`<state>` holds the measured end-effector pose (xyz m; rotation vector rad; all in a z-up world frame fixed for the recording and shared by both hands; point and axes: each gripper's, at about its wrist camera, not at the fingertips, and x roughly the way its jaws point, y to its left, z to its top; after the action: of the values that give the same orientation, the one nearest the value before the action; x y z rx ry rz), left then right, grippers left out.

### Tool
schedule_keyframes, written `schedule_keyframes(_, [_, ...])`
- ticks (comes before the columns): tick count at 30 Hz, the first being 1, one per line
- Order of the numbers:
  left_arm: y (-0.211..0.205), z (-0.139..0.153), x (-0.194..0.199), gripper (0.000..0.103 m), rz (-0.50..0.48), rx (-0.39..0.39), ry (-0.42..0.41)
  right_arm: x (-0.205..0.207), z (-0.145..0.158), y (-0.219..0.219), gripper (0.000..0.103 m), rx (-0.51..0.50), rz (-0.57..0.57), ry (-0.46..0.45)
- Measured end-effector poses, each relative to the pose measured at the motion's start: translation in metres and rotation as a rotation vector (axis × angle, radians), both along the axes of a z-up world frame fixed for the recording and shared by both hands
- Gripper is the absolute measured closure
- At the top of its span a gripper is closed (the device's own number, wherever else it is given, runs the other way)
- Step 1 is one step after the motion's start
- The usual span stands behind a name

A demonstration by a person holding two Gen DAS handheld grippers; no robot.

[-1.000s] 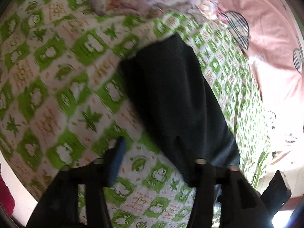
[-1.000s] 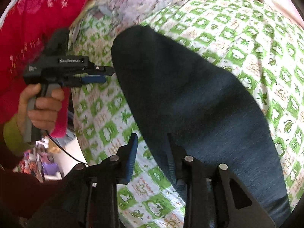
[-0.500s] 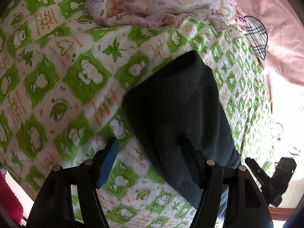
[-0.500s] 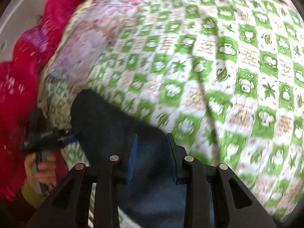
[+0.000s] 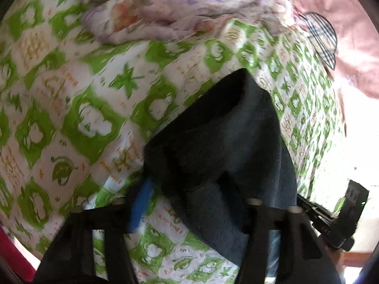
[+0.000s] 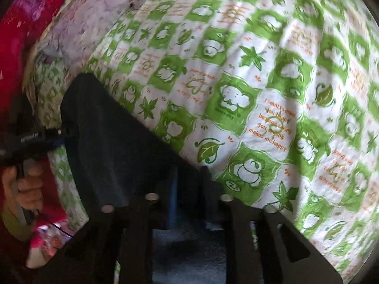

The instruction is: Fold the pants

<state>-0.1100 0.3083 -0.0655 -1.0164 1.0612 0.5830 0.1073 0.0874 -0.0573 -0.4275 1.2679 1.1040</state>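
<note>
Dark navy pants [image 5: 213,146] lie folded on a bed with a green and white patterned sheet [image 5: 90,123]. My left gripper [image 5: 189,196] has its fingers around the near edge of the pants, with cloth draped over the right finger; the blue pad of the left finger [image 5: 142,203] shows beside the cloth. In the right wrist view the pants [image 6: 113,156] run from lower centre to the left. My right gripper [image 6: 187,189] is shut on the pants' edge. The left gripper [image 6: 28,139] and the hand holding it show at far left.
A crumpled floral cloth [image 5: 180,7] lies at the far end of the bed. A pink cloth with a checked patch [image 5: 327,40] lies at the right. A red blanket [image 6: 21,30] is at the left of the right wrist view.
My left gripper has moved onto the pants' edge and lifted it into a fold. My right gripper has closed on the pants and moved closer to the sheet.
</note>
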Motion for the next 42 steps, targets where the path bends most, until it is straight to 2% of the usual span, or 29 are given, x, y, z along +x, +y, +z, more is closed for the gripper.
schedule_keyframes(3, [-0.003,0.011,0.0,0.085,-0.041,0.025,-0.076,-0.008,0.018,-0.001,0.092,0.038,0.001,-0.07])
schedule_keyframes(4, [-0.004,0.017,-0.004,0.087,-0.049,0.034,-0.119,-0.009,0.025,-0.003,0.093,0.057,-0.006,-0.08])
schedule_keyframes(8, [-0.013,0.057,-0.037,0.088,-0.071,0.095,-0.4,-0.009,0.049,-0.015,0.093,0.145,-0.048,-0.128])
schedule_keyframes(11, [-0.015,0.065,-0.049,0.088,-0.097,0.113,-0.461,-0.001,0.047,-0.018,0.094,0.164,-0.075,-0.125])
schedule_keyframes(18, [-0.005,0.044,-0.044,0.088,-0.104,0.146,-0.365,-0.005,0.032,0.012,0.095,0.135,-0.075,-0.168])
schedule_keyframes(23, [-0.003,0.034,-0.032,0.088,-0.188,0.248,-0.269,-0.009,0.021,0.023,0.095,0.088,-0.046,-0.227])
schedule_keyframes(27, [-0.014,0.018,-0.017,0.087,-0.278,0.355,-0.138,-0.007,0.009,0.026,0.094,0.065,-0.052,-0.22])
schedule_keyframes(29, [-0.017,0.01,-0.013,0.084,-0.296,0.378,-0.089,-0.004,0.009,0.024,0.092,0.045,-0.069,-0.196])
schedule_keyframes(30, [-0.018,0.007,-0.013,0.081,-0.3,0.379,-0.069,-0.003,0.012,0.021,0.087,0.05,-0.089,-0.183])
schedule_keyframes(32, [-0.017,0.006,-0.015,0.073,-0.298,0.379,-0.051,0.0,0.023,0.01,0.084,0.072,-0.132,-0.17])
schedule_keyframes(33, [-0.016,0.008,-0.016,0.065,-0.29,0.386,-0.036,0.001,0.029,0.001,0.082,0.083,-0.151,-0.171])
schedule_keyframes(34, [-0.016,0.014,-0.018,0.06,-0.276,0.41,-0.02,0.002,0.036,-0.008,0.081,0.101,-0.173,-0.17])
schedule_keyframes(38, [-0.019,0.044,-0.026,0.057,-0.255,0.474,-0.058,0.005,0.06,-0.055,0.077,0.182,-0.287,-0.13])
schedule_keyframes(42, [-0.036,0.074,-0.017,0.049,-0.323,0.511,-0.13,0.002,0.073,-0.105,0.076,0.213,-0.389,-0.117])
